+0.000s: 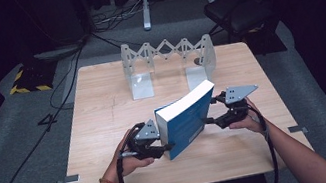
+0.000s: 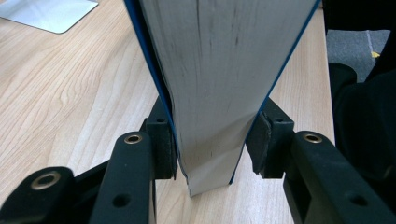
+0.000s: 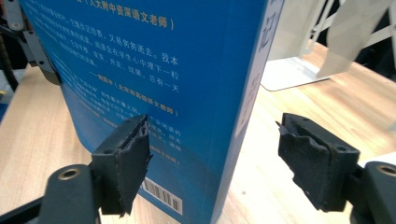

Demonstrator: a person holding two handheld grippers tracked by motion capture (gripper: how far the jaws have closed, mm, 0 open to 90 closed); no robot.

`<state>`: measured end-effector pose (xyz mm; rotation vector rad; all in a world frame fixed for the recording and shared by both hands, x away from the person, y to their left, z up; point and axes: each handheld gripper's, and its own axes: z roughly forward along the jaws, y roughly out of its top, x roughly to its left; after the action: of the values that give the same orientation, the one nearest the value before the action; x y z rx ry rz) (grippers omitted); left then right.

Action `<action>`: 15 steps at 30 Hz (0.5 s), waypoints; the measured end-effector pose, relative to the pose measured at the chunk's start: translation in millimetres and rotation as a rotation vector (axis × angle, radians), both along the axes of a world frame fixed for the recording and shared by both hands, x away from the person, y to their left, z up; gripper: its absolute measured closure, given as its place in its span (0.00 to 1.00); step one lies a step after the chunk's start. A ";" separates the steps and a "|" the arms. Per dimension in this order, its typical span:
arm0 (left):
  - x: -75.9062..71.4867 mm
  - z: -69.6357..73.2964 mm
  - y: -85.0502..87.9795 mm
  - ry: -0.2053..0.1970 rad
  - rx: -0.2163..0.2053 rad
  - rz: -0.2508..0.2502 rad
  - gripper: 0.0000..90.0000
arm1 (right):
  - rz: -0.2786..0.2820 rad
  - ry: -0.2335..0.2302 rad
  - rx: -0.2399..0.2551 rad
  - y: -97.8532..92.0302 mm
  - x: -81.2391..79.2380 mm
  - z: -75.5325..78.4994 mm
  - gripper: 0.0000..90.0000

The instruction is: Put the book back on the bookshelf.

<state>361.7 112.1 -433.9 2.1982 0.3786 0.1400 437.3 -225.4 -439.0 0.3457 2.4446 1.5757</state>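
Forearms enter from the bottom edge of the high view, each hand carrying a hand-held gripper; the left hand-held gripper sits at the lower centre, clamped on the near corner of a thick blue book, which stands tilted on the surface in the middle of the frame, page edges facing up; the right hand-held gripper waits at the book's right side, probably to steady it while the left one carries the weight; an expandable white book rack stands at the upper centre, well apart from the book, likely where the book belongs.

Black jaws rise from the bottom of the left gripper view; the pads of the left hand-held gripper press on both covers of the book near its lower end, so the grip is firm though the jaws stand fairly wide, since the book is thick; pale wood of the surface spreads to the left.

Padded jaws frame the right gripper view; the right hand-held gripper stands open with the book's spine edge between its jaws; the left pad lies close over the back cover, the right pad is clear of the spine, so nothing is gripped; one foot of the rack shows at the upper right.
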 end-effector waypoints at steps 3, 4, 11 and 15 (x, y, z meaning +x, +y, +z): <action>0.1 -1.3 0.9 -0.004 -0.010 -0.002 0.65 | 0.038 0.008 -0.010 3.8 -1.5 -2.1 0.36; -0.4 -1.6 1.0 -0.003 -0.013 0.001 0.65 | 0.053 0.007 -0.016 5.4 -2.7 -2.8 0.36; -4.0 -1.3 6.5 -0.042 0.002 0.047 0.61 | 0.065 -0.024 -0.046 1.7 -4.5 -1.7 0.47; -7.8 -0.9 12.9 -0.061 0.004 0.085 0.57 | 0.089 -0.017 -0.053 -4.5 -8.1 0.3 0.54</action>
<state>353.9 125.1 -434.8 2.1770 0.4377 0.2541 429.2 -229.9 -438.7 0.2161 2.5156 1.5375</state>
